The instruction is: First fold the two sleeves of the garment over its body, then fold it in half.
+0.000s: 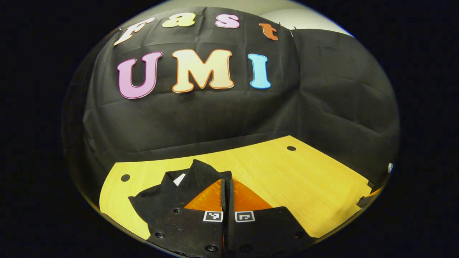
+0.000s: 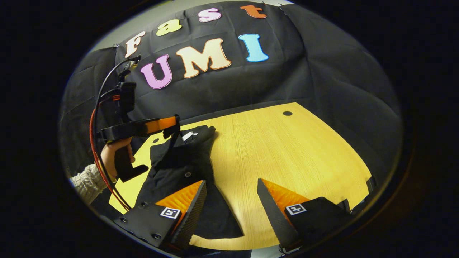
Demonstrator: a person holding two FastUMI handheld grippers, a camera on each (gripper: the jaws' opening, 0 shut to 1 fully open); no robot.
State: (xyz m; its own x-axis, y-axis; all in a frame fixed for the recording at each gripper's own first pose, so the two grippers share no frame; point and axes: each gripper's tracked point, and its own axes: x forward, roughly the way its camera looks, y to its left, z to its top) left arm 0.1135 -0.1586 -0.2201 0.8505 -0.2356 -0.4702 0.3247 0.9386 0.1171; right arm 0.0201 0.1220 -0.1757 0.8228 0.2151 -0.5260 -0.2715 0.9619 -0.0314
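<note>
Pinching a raised fold of the black garment [image 1: 200, 175], left tongs [image 1: 227, 186] are clamped; right tongs [image 2: 231, 186] gape wide over the wooden surface [image 2: 287, 150].

Yellow wooden table [image 2: 287, 150], round holes [image 2: 287, 113], black cloth wall [image 1: 215, 114]

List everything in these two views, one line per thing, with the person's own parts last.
garment: one, black, lying on the left part of the table, a fold of it lifted by the left gripper.
white tag: one, white, at the garment's far end.
table: one, yellow wood grain, with dark round holes near its far edge.
left gripper: one, black with orange fingers, shut on the garment's cloth.
right gripper: one, black with orange fingers, open, low over the table at the garment's near edge.
hand: one, holding the left gripper's handle.
sleeve: one, pale knit, behind that hand.
</note>
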